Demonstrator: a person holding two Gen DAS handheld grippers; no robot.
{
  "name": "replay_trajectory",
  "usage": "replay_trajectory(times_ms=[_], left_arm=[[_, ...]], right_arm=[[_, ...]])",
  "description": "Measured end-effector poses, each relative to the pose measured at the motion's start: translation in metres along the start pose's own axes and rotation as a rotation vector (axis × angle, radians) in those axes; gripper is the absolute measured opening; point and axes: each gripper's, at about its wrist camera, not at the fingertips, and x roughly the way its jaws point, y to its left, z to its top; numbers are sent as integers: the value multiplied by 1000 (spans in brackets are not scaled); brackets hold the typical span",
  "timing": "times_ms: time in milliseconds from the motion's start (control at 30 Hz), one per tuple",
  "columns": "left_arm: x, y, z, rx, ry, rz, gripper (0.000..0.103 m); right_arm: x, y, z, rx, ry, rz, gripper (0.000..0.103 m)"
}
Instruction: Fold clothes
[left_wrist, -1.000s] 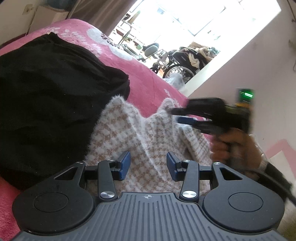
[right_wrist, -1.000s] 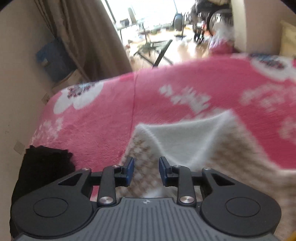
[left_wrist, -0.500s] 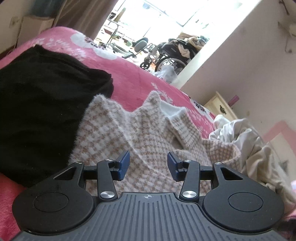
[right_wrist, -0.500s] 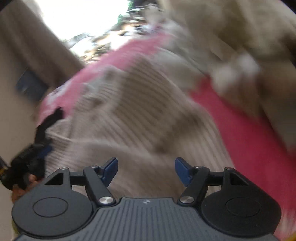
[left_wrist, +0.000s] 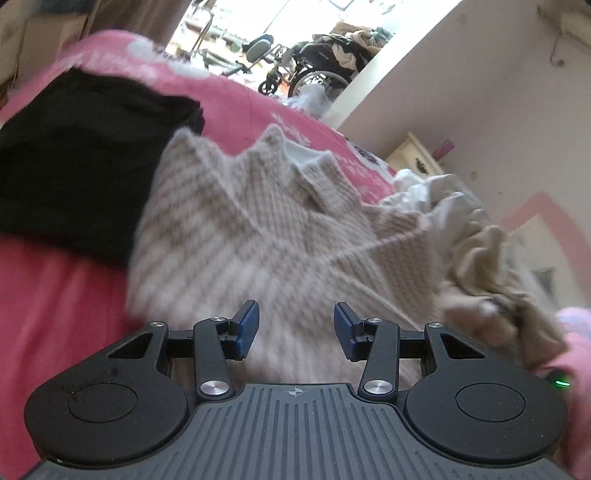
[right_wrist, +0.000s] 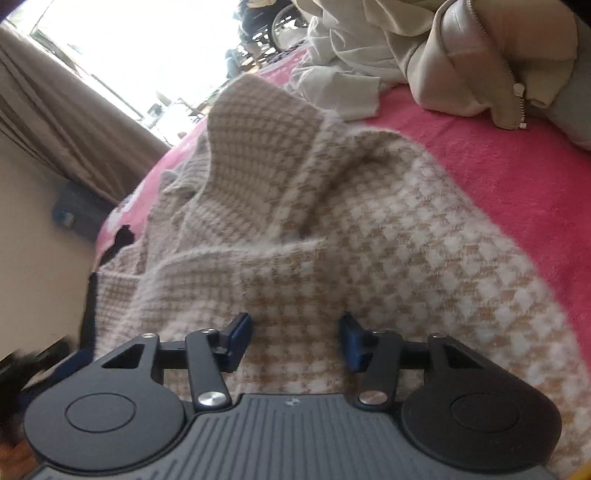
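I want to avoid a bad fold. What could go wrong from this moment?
1. The fuzzy beige-and-white checked sweater lies bunched, so a fold may trap creases.
2. The open right gripper, whose jaws have just been closing, may pinch several layers.
3. The black folded garment touches the sweater and may be dragged along.

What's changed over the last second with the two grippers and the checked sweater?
The right gripper let go of the sweater's white-lined corner and swung to its other side, near the beige jacket; its jaws opened, then partly closed, nothing pinched. The left gripper drew back slightly, open. The black garment and pink blanket stayed put.
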Motion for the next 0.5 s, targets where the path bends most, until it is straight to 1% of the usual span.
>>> replay_trajectory(times_ms=[33, 67, 100, 133, 167, 267, 367, 500], left_arm=[[-13, 0, -6, -1, 9, -4, 45], [-25, -1, -10, 2, 6, 8, 45], [-37, -2, -13, 5, 2, 20, 45], [-52, -2, -17, 12, -10, 31, 45], [-68, -1, -18, 16, -34, 42, 45], [-115, 3, -18, 34, -110, 79, 45], [-154, 6, -11, 53, -185, 148, 45], [-205, 15, -1, 46, -285, 243, 45]], right_arm=[[1, 0, -1, -3, -7, -6, 43], [0, -1, -2, 7, -8, -4, 25], [-4, -4, -2, 35, 1, 13, 11], [-9, -4, -3, 57, 1, 30, 11], [-16, 0, -4, 56, -17, 52, 10], [-53, 33, -14, -33, -95, 181, 10], [-88, 83, -28, -168, -146, 303, 10], [-118, 168, -52, -365, -167, 493, 10]])
